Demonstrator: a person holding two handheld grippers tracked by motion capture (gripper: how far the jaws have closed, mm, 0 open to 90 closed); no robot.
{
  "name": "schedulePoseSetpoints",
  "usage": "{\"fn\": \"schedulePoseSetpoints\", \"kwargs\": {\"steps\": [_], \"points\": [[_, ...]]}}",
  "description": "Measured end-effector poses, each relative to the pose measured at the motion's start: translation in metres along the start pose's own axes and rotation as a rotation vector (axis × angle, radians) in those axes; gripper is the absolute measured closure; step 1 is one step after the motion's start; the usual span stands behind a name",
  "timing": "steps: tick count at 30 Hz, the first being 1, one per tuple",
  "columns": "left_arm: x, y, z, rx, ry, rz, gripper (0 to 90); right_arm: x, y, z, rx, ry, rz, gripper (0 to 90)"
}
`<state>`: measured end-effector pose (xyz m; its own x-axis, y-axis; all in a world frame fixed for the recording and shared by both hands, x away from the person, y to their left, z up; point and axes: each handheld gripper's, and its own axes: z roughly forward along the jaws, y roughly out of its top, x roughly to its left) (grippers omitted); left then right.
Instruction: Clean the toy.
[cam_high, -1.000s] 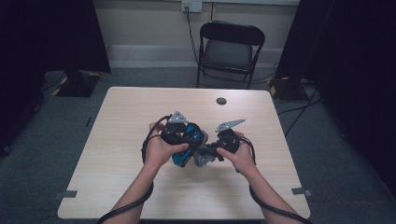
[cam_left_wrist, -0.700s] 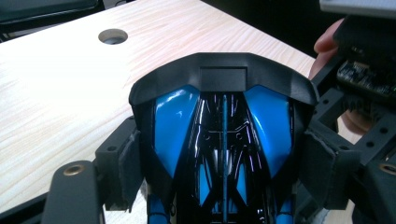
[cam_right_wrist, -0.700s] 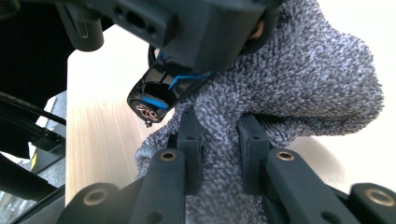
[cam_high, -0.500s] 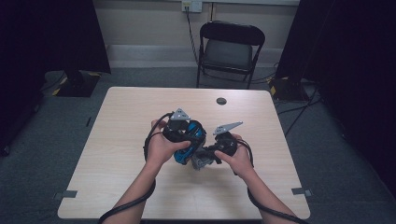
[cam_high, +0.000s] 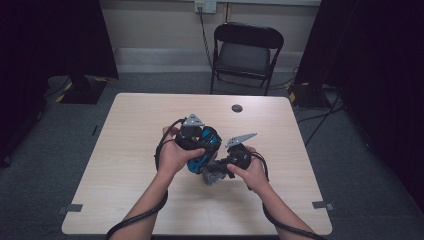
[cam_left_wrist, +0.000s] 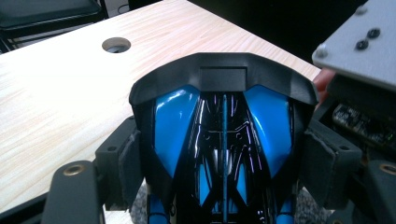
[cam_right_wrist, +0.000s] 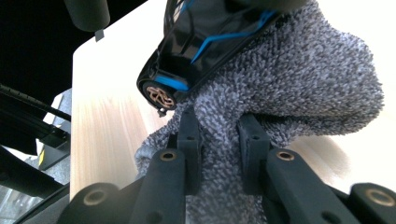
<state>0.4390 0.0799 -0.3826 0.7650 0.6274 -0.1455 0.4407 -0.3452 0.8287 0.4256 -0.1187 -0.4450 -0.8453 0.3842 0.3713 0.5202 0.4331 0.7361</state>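
1. Left gripper (cam_high: 196, 134): it is seen in the high view over the middle of the desk (cam_high: 125, 150), held in the person's left hand (cam_high: 172, 156). Its jaws stand wide and are pressed against both flanks of a glossy black-and-blue object (cam_left_wrist: 223, 140), so the object is clamped; in the left gripper view the pads (cam_left_wrist: 128, 161) are seen flat on its sides.
2. Object: its nature cannot be told with certainty; it is a moulded shell with blue panels and a round brass-coloured port at one end (cam_right_wrist: 160, 96). It is held clear above the desk, between the two hands.
3. Grey cloth (cam_right_wrist: 299, 79): a towelling cloth is seen lying against the underside of the object, in contact with it, and hanging down toward the right gripper.
4. Right gripper (cam_high: 226, 167): it is held in the right hand (cam_high: 252, 172), just beside and below the object. Its jaws are almost fully closed and a fold of the cloth is pinched between them.
5. Step in hand (judged): the object is being wiped while steadied by the left gripper.
6. Next move (judged): the cloth should be drawn along the shell with the pinch kept firm, the clamp unchanged, and the port end avoided by snagging loops.
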Motion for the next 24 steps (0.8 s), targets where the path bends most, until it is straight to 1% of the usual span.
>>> {"fn": "schedulePoseSetpoints", "kwargs": {"steps": [6, 8, 10, 15, 18, 20, 22, 24], "points": [[0.001, 0.004, -0.001, -0.007, 0.003, -0.005, 25.3, 0.003, -0.004, 0.008, 0.008, 0.019, 0.003, 75.5], [0.001, 0.005, 0.0, -0.008, 0.006, -0.005, 25.3, 0.004, -0.005, 0.01, 0.005, 0.031, 0.012, 75.5], [0.002, 0.006, 0.0, -0.01, 0.006, -0.006, 25.3, 0.005, -0.006, 0.014, 0.017, 0.031, 0.002, 75.5], [0.003, 0.007, -0.001, -0.018, 0.011, -0.013, 25.3, 0.008, -0.007, 0.019, 0.023, 0.039, -0.004, 75.5], [0.005, 0.009, -0.003, -0.032, 0.019, -0.016, 25.3, 0.01, -0.01, 0.023, 0.046, 0.049, -0.011, 75.5], [0.006, 0.01, -0.005, -0.037, 0.02, -0.016, 25.3, 0.012, -0.011, 0.027, 0.067, 0.054, -0.024, 75.5], [0.008, 0.011, -0.007, -0.046, 0.026, -0.023, 25.3, 0.014, -0.012, 0.029, 0.081, 0.059, -0.033, 75.5], [0.011, 0.011, -0.01, -0.045, 0.032, -0.02, 25.3, 0.016, -0.012, 0.029, 0.086, 0.065, -0.035, 75.5]]}}
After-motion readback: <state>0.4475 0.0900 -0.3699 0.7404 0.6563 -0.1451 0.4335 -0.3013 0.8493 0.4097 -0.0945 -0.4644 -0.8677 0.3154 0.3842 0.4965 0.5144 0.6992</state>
